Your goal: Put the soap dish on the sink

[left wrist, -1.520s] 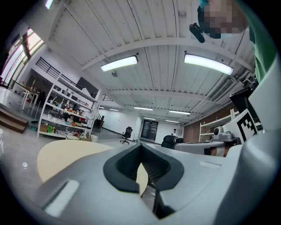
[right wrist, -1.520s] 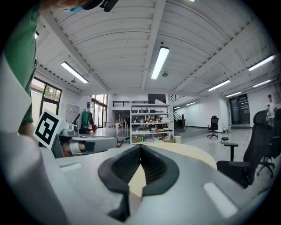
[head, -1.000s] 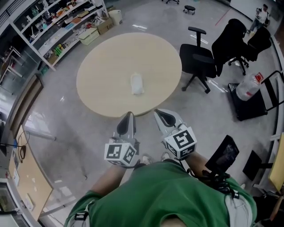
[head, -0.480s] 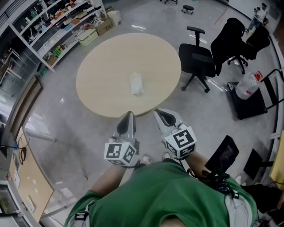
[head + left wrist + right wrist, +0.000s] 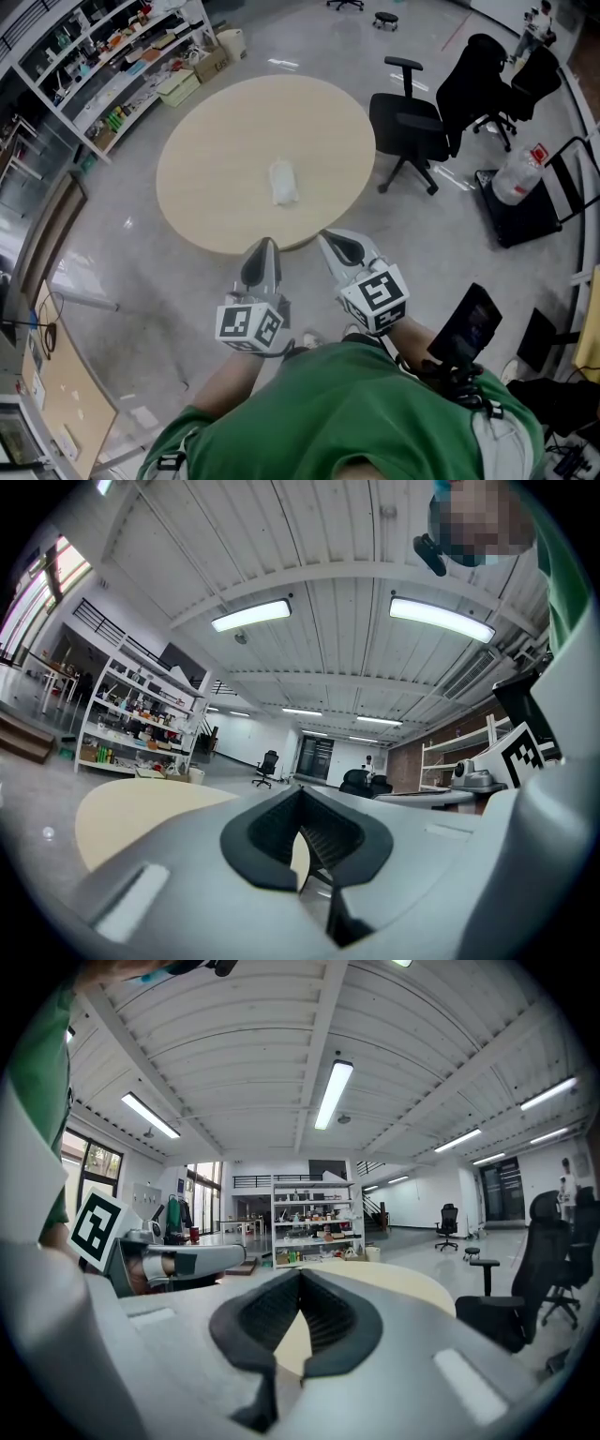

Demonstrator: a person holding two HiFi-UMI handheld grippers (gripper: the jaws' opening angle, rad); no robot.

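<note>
Shut tight, holding nothing: left gripper [image 5: 262,253] and right gripper [image 5: 339,247]. Well ahead of both fingertips, mid round table [image 5: 216,141]: small pale soap dish [image 5: 283,182], presumably. Probably light, rigid, slick; best pinched across its narrow width, by the rims.

Open lab: stocked shelving [image 5: 122,66], office chairs [image 5: 412,122], round table [image 5: 216,169].

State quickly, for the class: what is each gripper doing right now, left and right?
Left gripper: closed, jaws together, holding nothing.
Right gripper: closed, jaws together, holding nothing.
</note>
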